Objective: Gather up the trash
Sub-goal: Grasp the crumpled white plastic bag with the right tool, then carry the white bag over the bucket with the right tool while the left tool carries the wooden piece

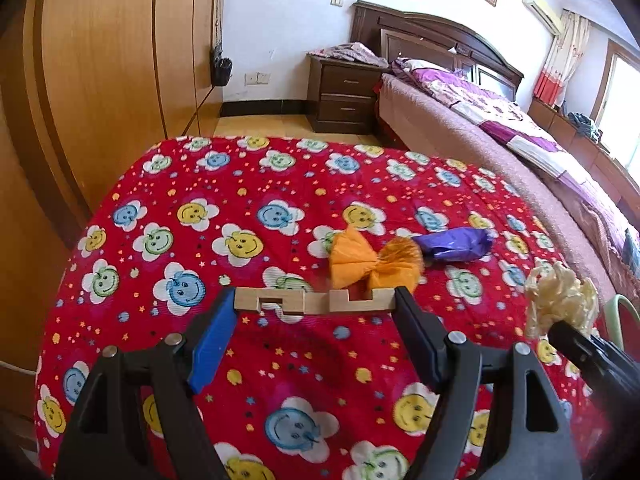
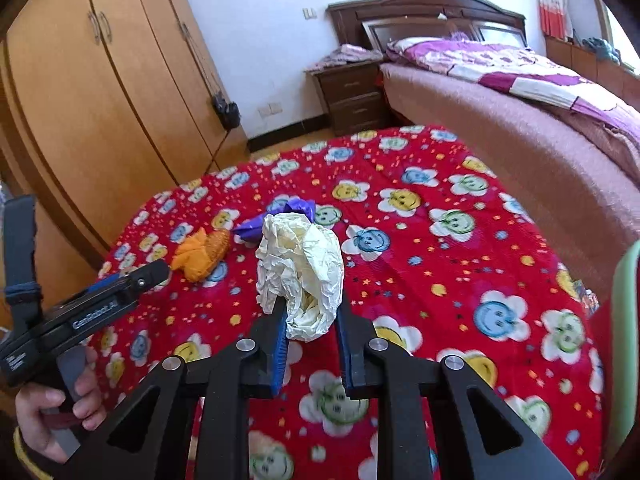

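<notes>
The left gripper body carries white lettering reading roughly "GenRobot.AI".

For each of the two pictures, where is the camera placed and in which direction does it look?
Left wrist: on the left gripper, looking down at the red tablecloth; its jaws clamp a wooden piece.
Right wrist: on the right gripper, facing the bed; shut on cream crumpled paper; a hand shows.
Shared: orange wrapper, purple wrapper.
</notes>
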Tool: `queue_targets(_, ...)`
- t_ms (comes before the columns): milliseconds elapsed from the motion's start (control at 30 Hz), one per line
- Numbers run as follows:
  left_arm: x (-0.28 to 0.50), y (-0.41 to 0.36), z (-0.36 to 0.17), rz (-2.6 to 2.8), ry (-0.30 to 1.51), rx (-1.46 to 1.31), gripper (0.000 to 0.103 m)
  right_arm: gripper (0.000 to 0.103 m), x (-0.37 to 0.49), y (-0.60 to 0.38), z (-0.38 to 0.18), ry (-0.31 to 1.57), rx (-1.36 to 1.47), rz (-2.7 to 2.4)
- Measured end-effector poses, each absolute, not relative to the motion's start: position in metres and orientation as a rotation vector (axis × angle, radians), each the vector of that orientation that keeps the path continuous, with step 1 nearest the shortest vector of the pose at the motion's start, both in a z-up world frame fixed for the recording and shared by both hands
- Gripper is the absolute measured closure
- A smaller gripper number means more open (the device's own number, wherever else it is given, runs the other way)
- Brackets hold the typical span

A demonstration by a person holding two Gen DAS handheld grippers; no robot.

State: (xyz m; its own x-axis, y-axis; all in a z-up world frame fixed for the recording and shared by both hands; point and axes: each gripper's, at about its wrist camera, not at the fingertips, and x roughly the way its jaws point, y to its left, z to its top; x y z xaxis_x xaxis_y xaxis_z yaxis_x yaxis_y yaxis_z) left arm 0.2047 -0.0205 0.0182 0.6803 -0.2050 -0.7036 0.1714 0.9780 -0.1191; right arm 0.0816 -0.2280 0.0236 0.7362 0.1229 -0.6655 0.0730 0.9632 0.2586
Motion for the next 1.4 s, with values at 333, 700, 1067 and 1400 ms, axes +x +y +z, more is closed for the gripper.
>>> queue_targets(333,0.161,-0.028,0.050,-0.268,0.740,-0.053,0.026,0.082,0.028,-0.237,0.049,0.675,0.303,0.049)
queue_targets(700,0.115,-0.040,0.063,-0.320,0.735,-0.099,0.026,0.082,-0.013,-0.253,0.067,0.614,0.319,0.027)
queue_targets(1067,0.079,-0.062,0.074,-0.378,0.725,-0.098,0.026,0.082,-0.054,-0.275,0.076,0.562,0.352,-0.020)
queue_targets(1400,0.056,-0.083,0.087,-0.425,0.708,-0.079,0.026,0.082,-0.090,-0.295,0.076,0.536,0.382,-0.065)
